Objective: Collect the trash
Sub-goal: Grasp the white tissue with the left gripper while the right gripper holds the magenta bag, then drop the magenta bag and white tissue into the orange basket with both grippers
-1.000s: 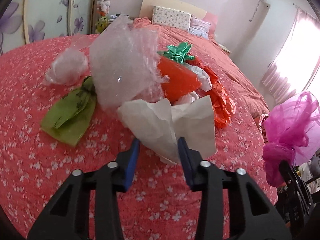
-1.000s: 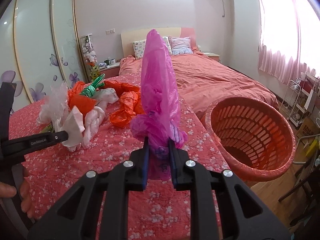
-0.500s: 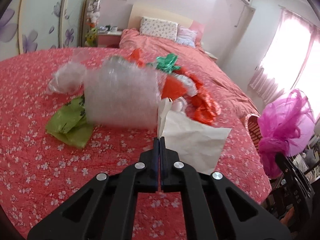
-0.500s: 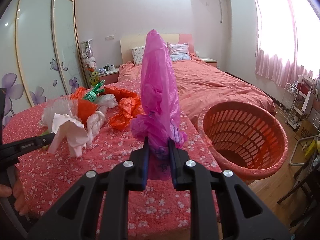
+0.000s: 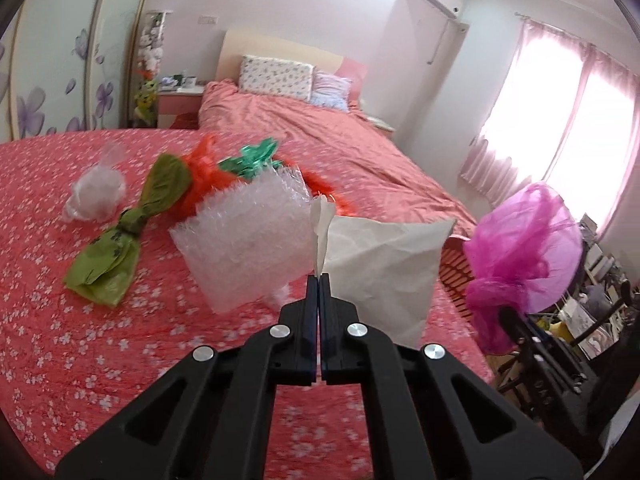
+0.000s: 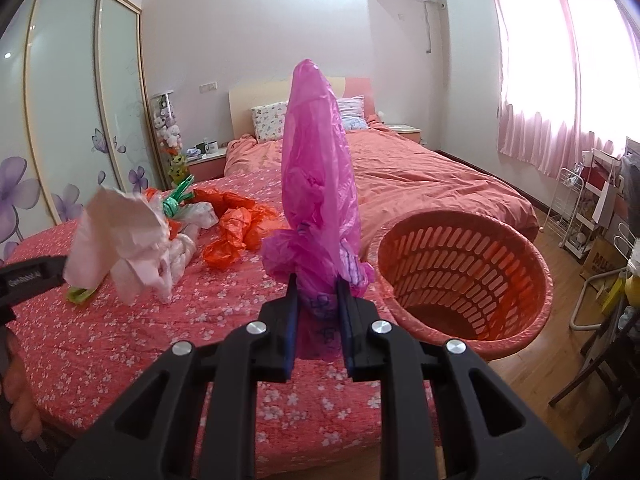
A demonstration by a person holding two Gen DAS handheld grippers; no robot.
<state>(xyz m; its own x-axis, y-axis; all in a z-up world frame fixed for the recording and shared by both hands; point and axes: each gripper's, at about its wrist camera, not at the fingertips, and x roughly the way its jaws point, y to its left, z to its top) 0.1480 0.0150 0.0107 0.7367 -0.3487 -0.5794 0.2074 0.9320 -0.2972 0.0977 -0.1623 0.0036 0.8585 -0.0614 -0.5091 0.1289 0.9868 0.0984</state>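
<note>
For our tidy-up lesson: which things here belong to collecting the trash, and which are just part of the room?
Belong: white paper, bubble wrap, pink bag, green bag, orange bags, orange basket.
Room: pillows, plush toys, curtains.

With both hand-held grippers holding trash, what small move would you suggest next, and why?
Probably carry the right hand-held gripper a little to the right, over the orange basket. It is shut on the magenta plastic bag, and the basket stands open and looks empty beside the bed. The left hand-held gripper, shut on white paper, could follow.
</note>
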